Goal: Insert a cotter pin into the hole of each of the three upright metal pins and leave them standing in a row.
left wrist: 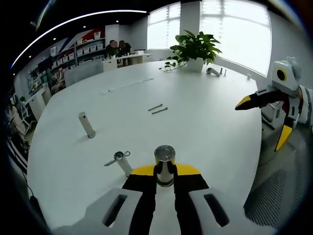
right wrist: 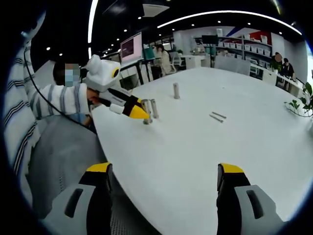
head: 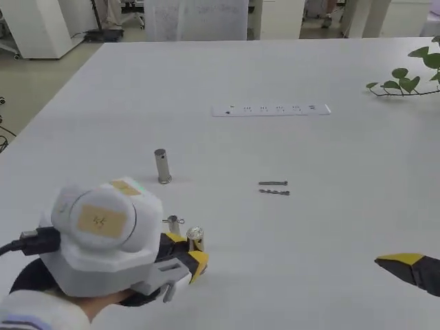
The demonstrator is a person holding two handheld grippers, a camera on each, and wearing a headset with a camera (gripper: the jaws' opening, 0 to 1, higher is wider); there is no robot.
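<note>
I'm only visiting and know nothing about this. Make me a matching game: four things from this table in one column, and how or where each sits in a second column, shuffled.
Things:
1. near metal pin
2. middle metal pin
3. far metal pin
4. pair of cotter pins

States:
A. lying flat on the table
B. standing bare, apart from the others
C. clamped in the left gripper's jaws
D. carrying a cotter pin at its top

Pairs: 1-C, 2-D, 3-B, 4-A.
</note>
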